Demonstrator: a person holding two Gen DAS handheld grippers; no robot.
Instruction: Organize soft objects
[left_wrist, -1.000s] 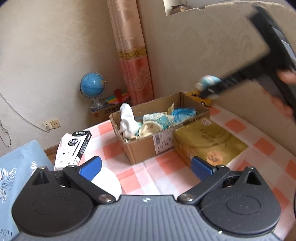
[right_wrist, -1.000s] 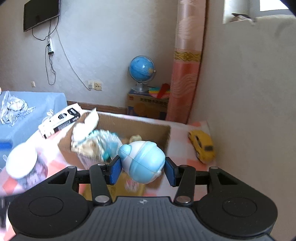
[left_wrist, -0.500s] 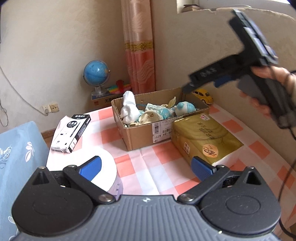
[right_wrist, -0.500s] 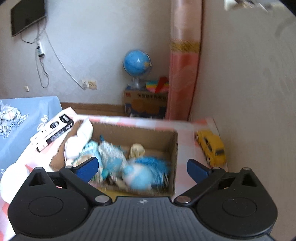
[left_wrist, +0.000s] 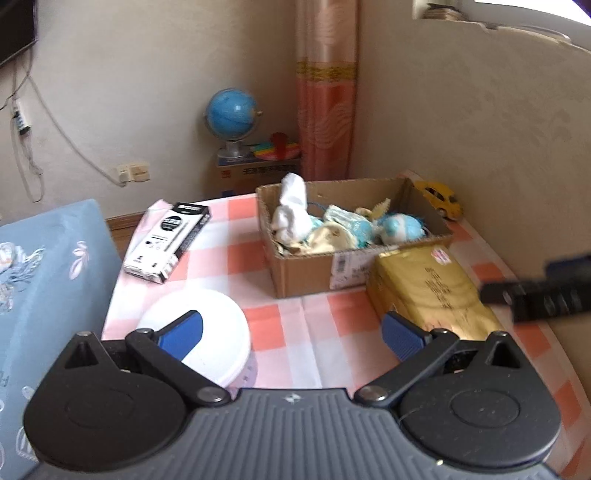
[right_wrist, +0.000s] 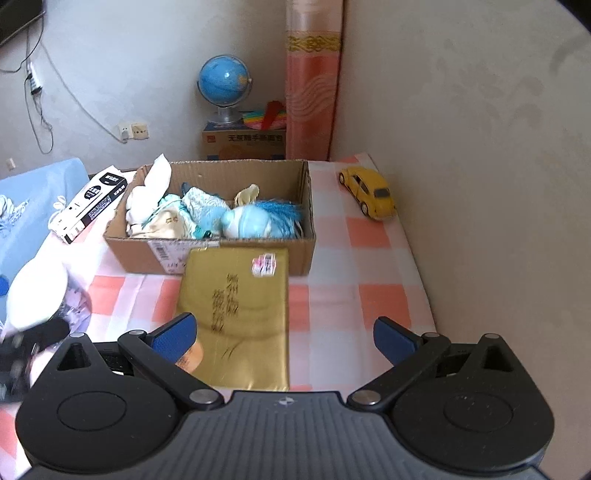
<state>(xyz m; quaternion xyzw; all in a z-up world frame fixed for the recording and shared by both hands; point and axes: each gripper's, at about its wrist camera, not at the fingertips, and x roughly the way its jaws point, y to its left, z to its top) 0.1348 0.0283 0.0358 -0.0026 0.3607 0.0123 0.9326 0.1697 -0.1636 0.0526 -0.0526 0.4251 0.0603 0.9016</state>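
Note:
A cardboard box (right_wrist: 236, 254) (left_wrist: 306, 273) stands on the checked table and holds several soft things: a white sock (right_wrist: 147, 195) (left_wrist: 291, 212), cream and pale blue cloths (right_wrist: 177, 221), and a pale blue round plush toy (right_wrist: 247, 221) (left_wrist: 400, 229) at its right end. My left gripper (left_wrist: 291, 332) is open and empty, held back above the table's near side. My right gripper (right_wrist: 284, 334) is open and empty, above the gold packet, and its body shows at the right edge of the left wrist view (left_wrist: 546, 291).
A gold flat packet (right_wrist: 240, 306) (left_wrist: 432, 291) lies in front of the box. A white round lidded tub (left_wrist: 199, 328) (right_wrist: 37, 291) sits at the near left. A black-and-white carton (left_wrist: 170, 236) (right_wrist: 92, 199) lies left of the box. A yellow toy car (right_wrist: 369, 192) (left_wrist: 439, 195) stands by the wall.
My right gripper opened and let the pale blue plush toy drop into the box, then drew back and down toward the near side. My left gripper stayed open and pulled back a little.

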